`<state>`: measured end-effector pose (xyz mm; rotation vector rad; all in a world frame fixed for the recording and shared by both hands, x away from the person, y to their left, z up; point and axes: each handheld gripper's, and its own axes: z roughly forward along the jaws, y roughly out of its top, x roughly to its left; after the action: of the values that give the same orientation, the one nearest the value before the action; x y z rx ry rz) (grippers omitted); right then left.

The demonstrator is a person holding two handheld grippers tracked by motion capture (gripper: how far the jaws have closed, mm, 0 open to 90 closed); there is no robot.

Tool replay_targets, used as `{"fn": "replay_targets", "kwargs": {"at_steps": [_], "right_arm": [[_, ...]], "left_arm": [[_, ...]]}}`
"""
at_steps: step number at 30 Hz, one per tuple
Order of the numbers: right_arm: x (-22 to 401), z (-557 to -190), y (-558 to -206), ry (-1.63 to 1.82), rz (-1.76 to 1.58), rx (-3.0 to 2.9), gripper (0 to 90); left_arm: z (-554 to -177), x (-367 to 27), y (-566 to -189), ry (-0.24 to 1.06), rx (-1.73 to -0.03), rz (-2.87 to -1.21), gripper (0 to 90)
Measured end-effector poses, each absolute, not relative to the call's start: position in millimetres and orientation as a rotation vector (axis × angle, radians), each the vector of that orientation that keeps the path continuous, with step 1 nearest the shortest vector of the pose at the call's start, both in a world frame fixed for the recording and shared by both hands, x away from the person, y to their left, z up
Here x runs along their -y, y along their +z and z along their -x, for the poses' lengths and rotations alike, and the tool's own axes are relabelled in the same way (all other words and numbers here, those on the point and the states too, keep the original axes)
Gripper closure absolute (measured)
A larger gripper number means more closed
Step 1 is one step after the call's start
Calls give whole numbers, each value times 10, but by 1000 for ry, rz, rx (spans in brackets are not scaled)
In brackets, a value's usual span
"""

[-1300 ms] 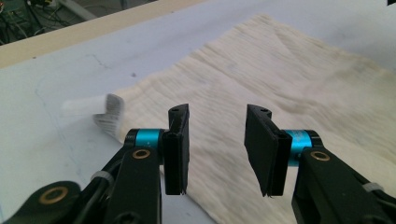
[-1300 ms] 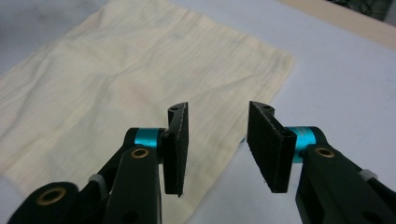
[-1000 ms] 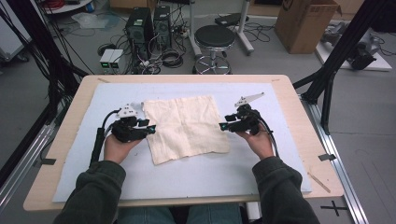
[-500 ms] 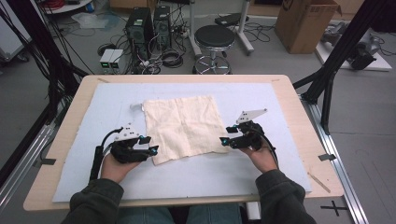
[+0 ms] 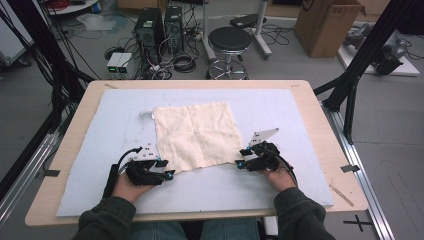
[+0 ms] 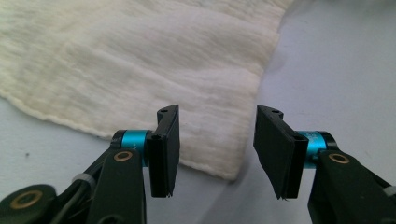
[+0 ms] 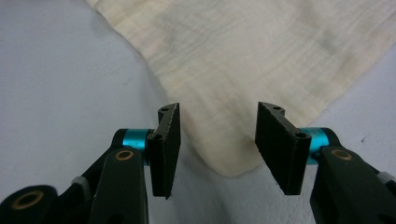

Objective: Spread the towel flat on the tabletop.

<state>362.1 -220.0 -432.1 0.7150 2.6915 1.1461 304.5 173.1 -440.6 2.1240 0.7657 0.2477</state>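
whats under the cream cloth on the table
The square cream cloth lies flat on the pale blue-grey mat. Mat shows around every edge; whatever sits beneath its middle is covered.

Matt, crinkled cream cloth [image 5: 196, 135] on smooth pale mat [image 5: 300, 115], wooden table [image 5: 327, 125]

A black stool [image 5: 229, 39], computer towers [image 5: 159, 25] and a cardboard box [image 5: 327, 22] stand behind.

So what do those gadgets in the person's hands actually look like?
Each tool, left tool and right tool, is black, with two flat black pads on turquoise collars and brass-coloured pivots. A grey three-cornered plate sits on top, and a black cable trails back. The sleeves are dark green.
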Motion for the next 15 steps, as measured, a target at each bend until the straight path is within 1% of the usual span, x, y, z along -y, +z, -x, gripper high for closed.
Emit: {"fn": "replay_targets", "kwargs": {"at_steps": [1, 2, 3, 4, 5, 6, 7, 8, 9, 10, 11, 12, 13, 15], "right_arm": [[2188, -3633, -4337, 1137, -704, -2706, 554], [2188, -3633, -4337, 1137, -704, -2706, 554], [2171, -3642, -4357, 1109, -695, -2725, 589], [2171, -3642, -4357, 1109, -695, -2725, 589], [2160, -3642, -4363, 1103, -683, -2723, 647], [2160, -3642, -4363, 1103, -683, -2723, 647], [2172, -3654, -4367, 1097, -681, -2717, 691], [2172, -3654, -4367, 1097, -681, -2717, 691], [2178, -3657, -4368, 1100, -701, -2713, 732], [2178, -3657, -4368, 1100, -701, -2713, 732], [2173, -3650, -4364, 1079, -681, -2703, 802], [2173, -3650, -4364, 1079, -681, -2703, 802], [2181, -3654, -4363, 1078, -693, -2708, 840], [2194, -3661, -4361, 1087, -708, -2711, 857]], "left_arm": [[-3041, -1711, -4422, 236, -756, -2140, 528], [-3041, -1711, -4422, 236, -756, -2140, 532], [-3036, -1702, -4426, 251, -750, -2140, 549], [-3036, -1702, -4426, 251, -750, -2140, 565], [-3037, -1709, -4423, 267, -752, -2147, 588], [-3037, -1709, -4423, 267, -752, -2147, 611], [-3030, -1705, -4423, 294, -749, -2158, 639], [-3030, -1705, -4423, 294, -749, -2158, 660], [-3012, -1686, -4425, 338, -738, -2172, 681], [-3012, -1686, -4425, 338, -738, -2172, 715], [-3008, -1672, -4430, 349, -731, -2169, 761], [-3008, -1672, -4430, 349, -731, -2169, 786], [-3016, -1673, -4429, 361, -739, -2169, 819], [-3026, -1680, -4426, 357, -740, -2171, 851]]}}
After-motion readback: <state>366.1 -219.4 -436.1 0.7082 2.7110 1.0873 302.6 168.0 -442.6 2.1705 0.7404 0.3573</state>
